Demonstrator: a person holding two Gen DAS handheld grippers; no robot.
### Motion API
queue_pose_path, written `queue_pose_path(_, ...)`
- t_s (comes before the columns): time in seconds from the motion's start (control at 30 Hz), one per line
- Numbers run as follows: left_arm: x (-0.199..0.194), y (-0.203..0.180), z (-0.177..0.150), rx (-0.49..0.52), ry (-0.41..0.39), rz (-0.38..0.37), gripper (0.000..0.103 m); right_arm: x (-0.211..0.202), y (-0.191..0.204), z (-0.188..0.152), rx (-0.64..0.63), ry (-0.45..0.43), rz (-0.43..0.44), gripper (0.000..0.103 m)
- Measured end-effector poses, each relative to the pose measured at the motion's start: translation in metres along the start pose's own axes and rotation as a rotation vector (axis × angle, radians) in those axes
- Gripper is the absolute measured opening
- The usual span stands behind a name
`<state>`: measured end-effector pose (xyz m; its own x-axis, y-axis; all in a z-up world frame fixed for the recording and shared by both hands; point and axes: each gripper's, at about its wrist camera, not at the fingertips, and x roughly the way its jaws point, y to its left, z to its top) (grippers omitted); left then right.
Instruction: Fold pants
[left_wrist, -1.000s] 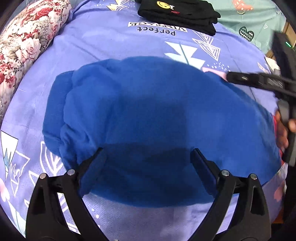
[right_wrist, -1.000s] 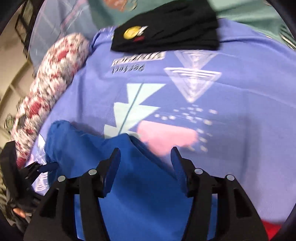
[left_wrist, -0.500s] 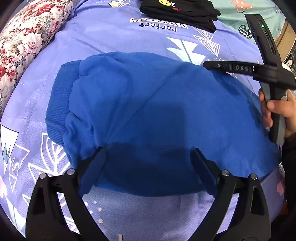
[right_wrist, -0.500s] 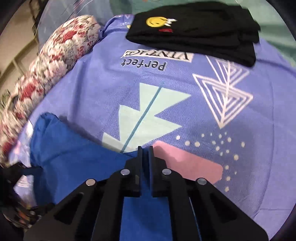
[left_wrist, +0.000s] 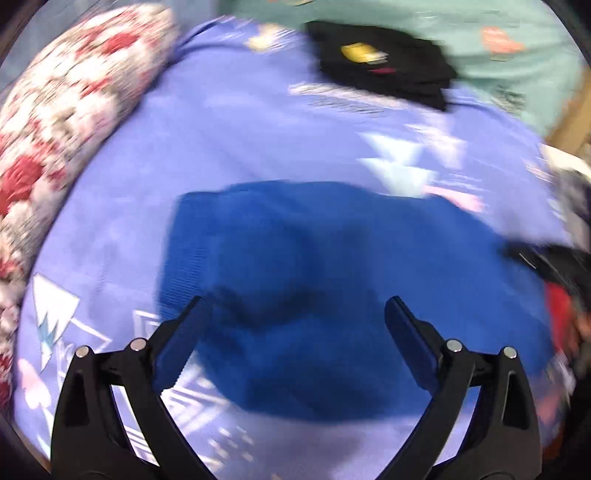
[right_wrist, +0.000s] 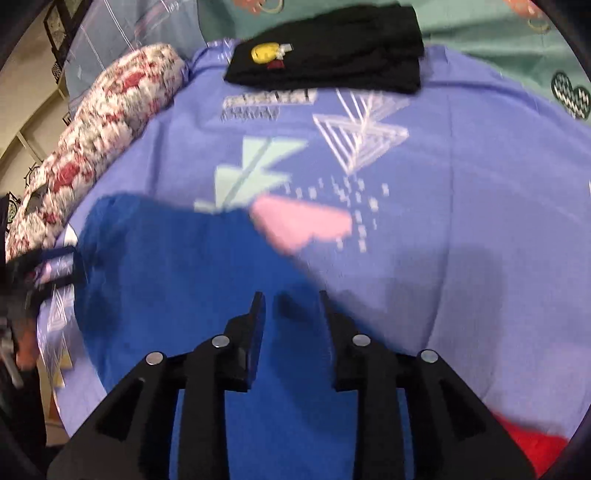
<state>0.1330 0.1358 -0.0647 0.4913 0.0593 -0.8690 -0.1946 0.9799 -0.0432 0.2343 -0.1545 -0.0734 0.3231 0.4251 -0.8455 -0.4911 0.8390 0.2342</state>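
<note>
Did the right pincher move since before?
Yes. The right gripper pulled back toward the camera: the pink patch on the sheet now lies farther ahead of its opening jaws.

Patterned purple bedsheet (right_wrist: 461, 221), blue pants (left_wrist: 332, 277), folded black garment (right_wrist: 332, 55)

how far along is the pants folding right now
Mostly done, it seems: the blue pants lie in a compact folded bundle on the purple sheet. Nothing is gripped: the left gripper is open above them, and the right gripper is opening, nothing between its jaws. Perhaps only tidying remains.
</note>
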Motion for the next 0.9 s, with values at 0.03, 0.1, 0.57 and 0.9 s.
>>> queue_pose_path(0.03,0.013,0.006,0.001,-0.017,0.029,0.055,0.097,0.000,-0.004,-0.007,0.009,0.011,-0.007,0.029)
queue_pose_path(0.1,0.026,0.014,-0.003,-0.022,0.052,0.128,0.100,-0.002,-0.020,-0.015,0.042,-0.001,-0.051,0.016)
queue_pose_path(0.57,0.015,0.043,0.028,-0.150,0.036,0.067,0.101,-0.066,-0.040,-0.042,0.238,-0.138,0.100,0.053)
queue_pose_path(0.9,0.048,0.080,0.031,-0.273,0.097,-0.034,0.101,-0.095,-0.149,-0.125,0.577,-0.167,-0.078,0.012)
